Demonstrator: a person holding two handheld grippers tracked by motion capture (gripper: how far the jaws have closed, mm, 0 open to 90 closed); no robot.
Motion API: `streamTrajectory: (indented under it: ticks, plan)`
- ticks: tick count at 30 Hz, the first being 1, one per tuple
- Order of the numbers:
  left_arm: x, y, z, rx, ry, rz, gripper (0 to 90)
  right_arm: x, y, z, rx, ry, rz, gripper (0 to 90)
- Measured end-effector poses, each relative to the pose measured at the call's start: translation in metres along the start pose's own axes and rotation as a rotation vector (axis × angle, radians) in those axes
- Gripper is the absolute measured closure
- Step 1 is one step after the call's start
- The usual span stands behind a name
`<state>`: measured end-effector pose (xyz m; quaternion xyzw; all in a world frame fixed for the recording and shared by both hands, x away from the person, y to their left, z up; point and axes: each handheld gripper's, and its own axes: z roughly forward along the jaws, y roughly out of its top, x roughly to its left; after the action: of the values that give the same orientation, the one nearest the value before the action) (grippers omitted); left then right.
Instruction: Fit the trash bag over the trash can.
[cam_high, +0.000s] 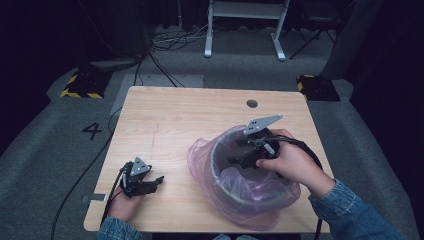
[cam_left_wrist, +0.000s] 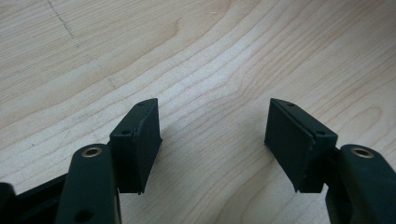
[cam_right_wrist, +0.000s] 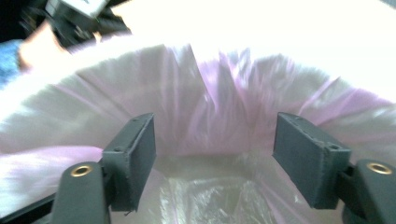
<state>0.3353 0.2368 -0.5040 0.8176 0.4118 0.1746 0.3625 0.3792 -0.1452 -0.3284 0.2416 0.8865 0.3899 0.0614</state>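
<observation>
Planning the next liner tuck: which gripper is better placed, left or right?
Right. The right gripper is already inside the bin, jaws open facing the pink bag liner. The left gripper rests open on the table, apart from the bin.

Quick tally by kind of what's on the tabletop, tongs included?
Bins: 1, round bin
Pink plastic bags: 1, pink liner bag draped in and over the bin
Tongs: 2, left tongs open on the table, right tongs open inside the bin
Total: 4
</observation>
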Motion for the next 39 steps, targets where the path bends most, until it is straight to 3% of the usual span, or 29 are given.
streamTrajectory:
  ticks: [3,6,8,13,16,18,26,39]
  plan:
    - [0.0,0.0,0.0,0.0,0.001,0.0,35.6,0.005,0.006,-0.015,-0.049,0.019,-0.034,33.5]
    - [0.0,0.0,0.0,-0.001,0.001,-0.001,35.6,0.015,0.01,-0.026,-0.099,0.074,-0.078,33.4]
    - [0.0,0.0,0.0,0.001,0.001,-0.002,35.6,0.023,0.009,-0.03,-0.104,0.115,-0.108,33.2]
    - [0.0,0.0,0.0,0.001,0.002,-0.002,35.6,0.038,0.002,-0.015,-0.016,0.174,-0.198,33.1]
    - [0.0,0.0,0.0,0.001,0.002,-0.002,35.6,0.04,-0.004,0.0,0.052,0.189,-0.224,31.4]
    - [0.0,0.0,0.0,0.001,0.002,-0.002,35.6,0.041,-0.009,0.011,0.1,0.201,-0.227,31.1]
    - [0.0,0.0,0.0,0.001,0.002,-0.002,35.6,0.039,-0.027,0.042,0.225,0.173,-0.222,29.9]
    - [0.0,0.0,0.0,0.001,0.001,-0.002,35.6,0.033,-0.042,0.073,0.344,0.145,-0.193,24.2]
